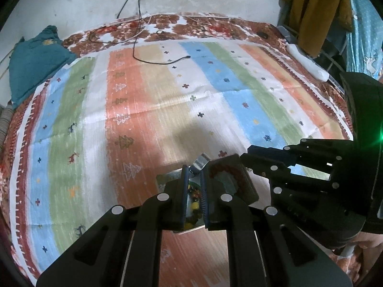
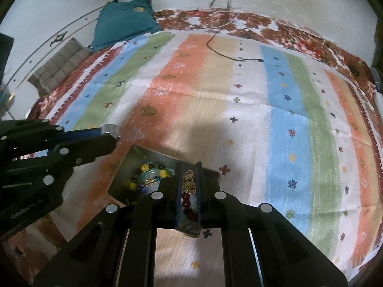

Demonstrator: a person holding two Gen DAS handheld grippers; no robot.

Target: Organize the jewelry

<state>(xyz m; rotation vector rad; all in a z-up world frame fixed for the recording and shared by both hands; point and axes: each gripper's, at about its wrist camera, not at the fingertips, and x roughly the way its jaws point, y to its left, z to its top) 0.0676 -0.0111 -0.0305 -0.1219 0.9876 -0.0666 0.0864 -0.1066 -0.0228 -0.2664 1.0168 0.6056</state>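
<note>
A metal tray [image 2: 134, 160] lies on the striped cloth and holds a bead bracelet [image 2: 148, 174] with yellow and dark beads and red beads [image 2: 188, 205]. My left gripper [image 1: 194, 167] is shut on a silver ring [image 1: 200, 161], held above the tray [image 1: 165, 179]; it also shows in the right wrist view [image 2: 111, 132] with the ring [image 2: 110, 129]. My right gripper [image 2: 189, 167] is shut on a gold ornate jewelry piece [image 2: 189, 181] over the tray. In the left wrist view the right gripper [image 1: 249, 155] comes in from the right.
The striped cloth [image 1: 167, 95] covers a floral bedspread [image 1: 191, 24]. A black cable [image 1: 162, 59] lies at the far side. A teal cushion [image 1: 33, 62] is far left, a white power strip [image 1: 308, 62] and hanging clothes [image 1: 316, 12] far right.
</note>
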